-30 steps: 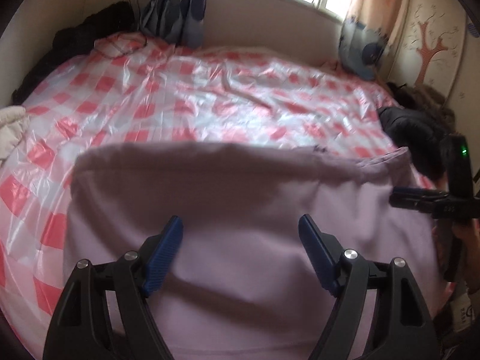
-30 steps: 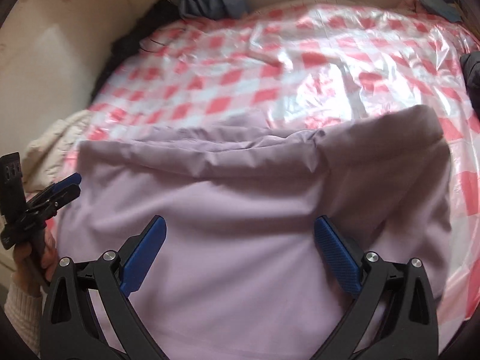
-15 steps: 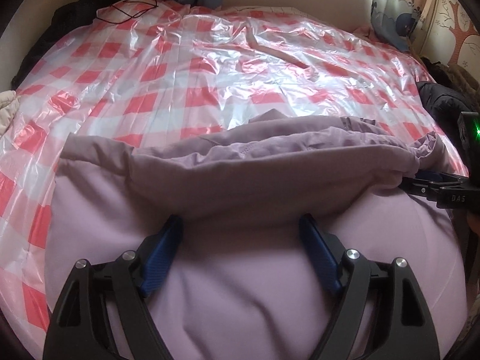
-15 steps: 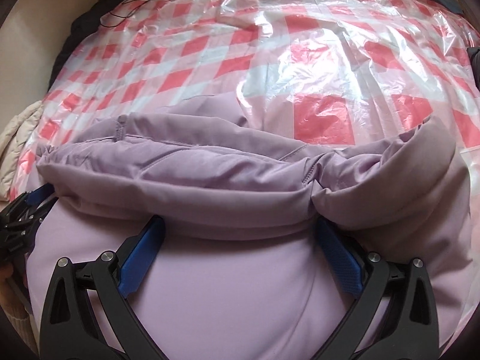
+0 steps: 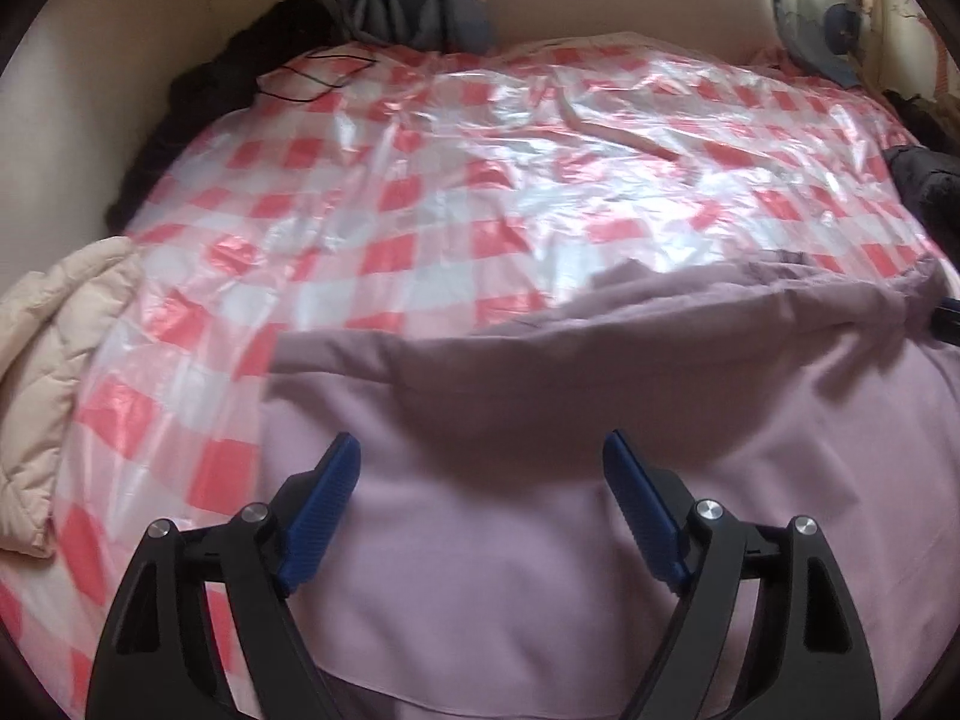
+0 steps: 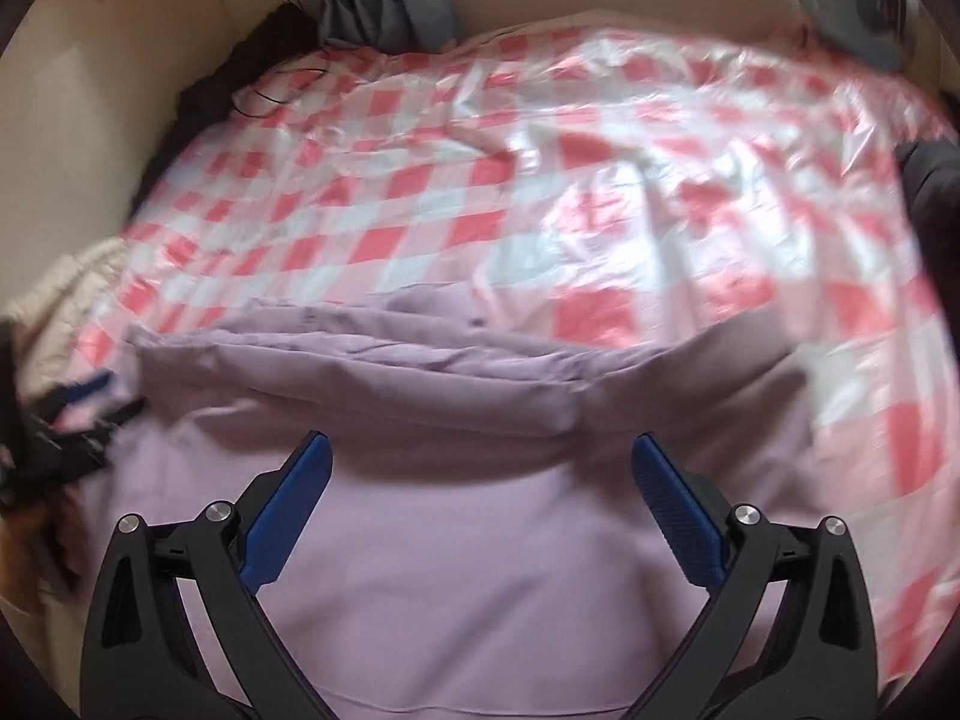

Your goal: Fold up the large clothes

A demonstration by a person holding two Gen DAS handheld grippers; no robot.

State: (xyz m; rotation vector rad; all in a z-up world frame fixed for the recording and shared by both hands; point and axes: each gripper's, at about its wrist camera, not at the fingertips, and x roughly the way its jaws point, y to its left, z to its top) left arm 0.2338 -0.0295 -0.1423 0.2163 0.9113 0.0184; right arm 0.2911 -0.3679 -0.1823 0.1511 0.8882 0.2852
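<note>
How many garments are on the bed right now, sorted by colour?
Lilac: 1, the lilac garment spread in front of both grippers.
Cream: 1, the cream quilted jacket at the left edge.
Black: 2, the black garment by the wall and the black garment at the right edge.
Total: 4

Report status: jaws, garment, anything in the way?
Left gripper and right gripper: jaws open, nothing held. Lilac garment on checked sheet, far edge folded back. Cream jacket lies apart, left. Nothing in the way.

Black gripper [image 5: 482, 450], blue pads [image 5: 324, 510]
</note>
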